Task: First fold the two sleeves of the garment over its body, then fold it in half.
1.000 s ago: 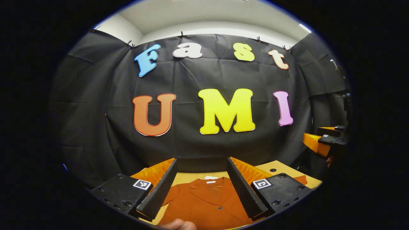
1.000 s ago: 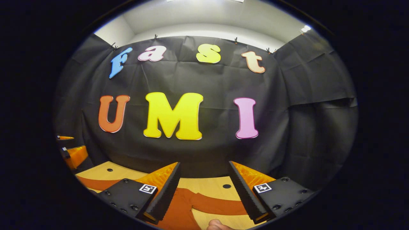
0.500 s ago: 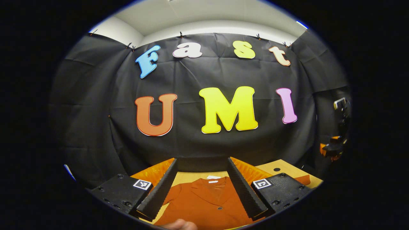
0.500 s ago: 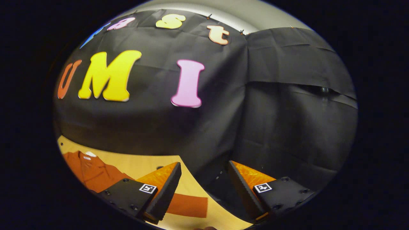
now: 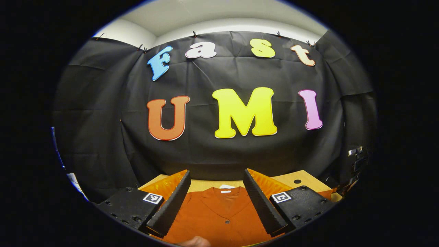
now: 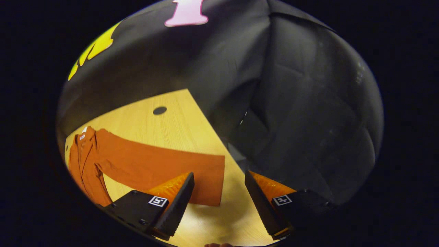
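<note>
Smooth rust garment (image 5: 219, 219) lies flat on grained wooden table (image 6: 178, 120).

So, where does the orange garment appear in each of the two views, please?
Left gripper view: the orange garment lies at bottom centre, collar toward the wall, seen between the fingers of the left gripper.
Right gripper view: it lies at lower left, its sleeve stretching right toward the right gripper.
Shared landmark: the dark round hole in the wooden table.
</note>
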